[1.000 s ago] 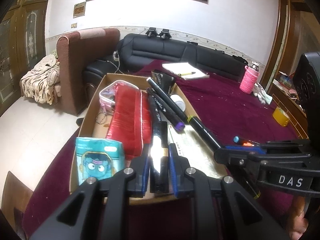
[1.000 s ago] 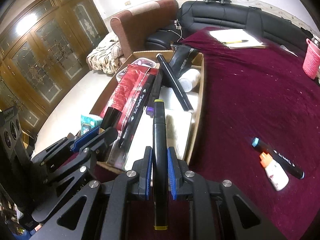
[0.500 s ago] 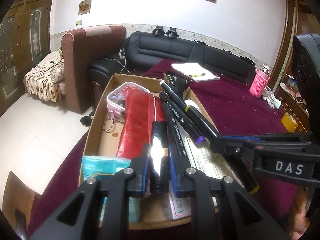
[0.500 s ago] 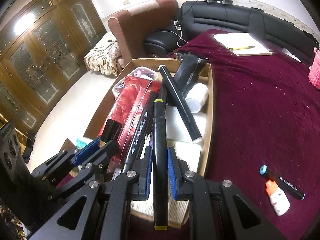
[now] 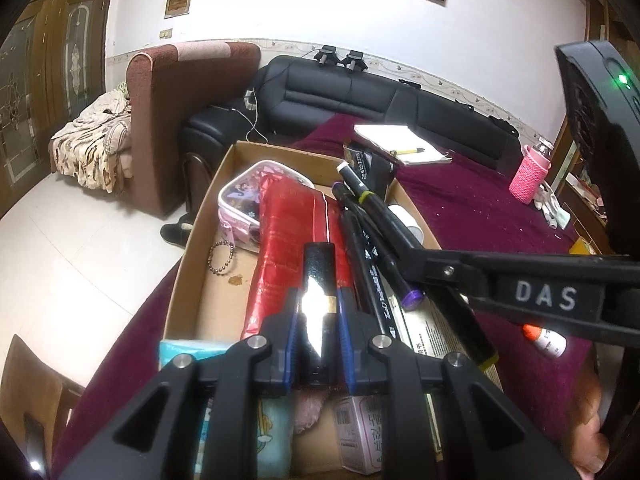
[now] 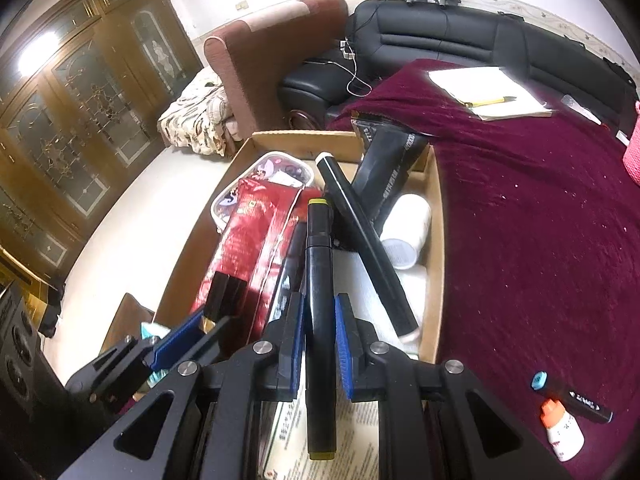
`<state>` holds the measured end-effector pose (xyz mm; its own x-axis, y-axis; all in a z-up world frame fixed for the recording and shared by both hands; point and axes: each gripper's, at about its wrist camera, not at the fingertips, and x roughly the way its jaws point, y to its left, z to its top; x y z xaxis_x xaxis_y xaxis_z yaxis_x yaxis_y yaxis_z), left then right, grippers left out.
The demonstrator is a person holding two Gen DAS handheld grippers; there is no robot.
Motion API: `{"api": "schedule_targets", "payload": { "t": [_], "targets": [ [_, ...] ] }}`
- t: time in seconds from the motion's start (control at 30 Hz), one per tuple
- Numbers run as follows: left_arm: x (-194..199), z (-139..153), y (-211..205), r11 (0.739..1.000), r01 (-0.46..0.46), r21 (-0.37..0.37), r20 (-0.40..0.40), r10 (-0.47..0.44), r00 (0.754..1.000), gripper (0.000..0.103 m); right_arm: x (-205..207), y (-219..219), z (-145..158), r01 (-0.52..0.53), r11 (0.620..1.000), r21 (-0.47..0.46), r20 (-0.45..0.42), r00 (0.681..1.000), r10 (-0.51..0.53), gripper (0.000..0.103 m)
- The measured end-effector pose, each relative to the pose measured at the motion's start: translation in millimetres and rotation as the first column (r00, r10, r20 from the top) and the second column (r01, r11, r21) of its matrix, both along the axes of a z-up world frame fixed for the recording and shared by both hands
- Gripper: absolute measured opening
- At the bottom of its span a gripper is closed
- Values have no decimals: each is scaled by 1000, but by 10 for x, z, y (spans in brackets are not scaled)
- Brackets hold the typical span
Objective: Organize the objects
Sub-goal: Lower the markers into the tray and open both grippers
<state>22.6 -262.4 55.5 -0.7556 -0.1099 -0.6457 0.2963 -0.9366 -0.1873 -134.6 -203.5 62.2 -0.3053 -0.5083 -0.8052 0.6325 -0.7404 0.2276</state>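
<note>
While both grippers are held over the near end of an open cardboard box, a separate item is clamped in each. A glossy black tube with a gold band is pinched between the blue-padded jaws of the left gripper; its long axis runs along the fingers, pointing away toward the far end of the box, and it lies above a red foil package. A black marker with yellow-tipped ends is gripped by the jaws of the right gripper, its length likewise in line with the fingers, one end pointing to the far wall of the box and the other reaching back under the gripper body. In the left wrist view that marker is seen slanting from far left to near right across the box. Inside the box, a second black marker with a white tip is laid diagonally, beside a white cylinder, a black pouch and a clear cartoon-print case. On the maroon tabletop to the right of the box, a blue-capped marker and a small orange-capped bottle are left lying just beside each other.
</note>
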Motion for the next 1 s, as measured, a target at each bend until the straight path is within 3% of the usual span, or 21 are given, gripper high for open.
{"api": "schedule_targets", "payload": {
  "t": [1.0],
  "targets": [
    [-53, -22, 9, 999, -5, -40, -14, 4, 1000, 17, -270, -359, -65, 16, 1000, -2, -28, 999, -16, 17]
  ]
}}
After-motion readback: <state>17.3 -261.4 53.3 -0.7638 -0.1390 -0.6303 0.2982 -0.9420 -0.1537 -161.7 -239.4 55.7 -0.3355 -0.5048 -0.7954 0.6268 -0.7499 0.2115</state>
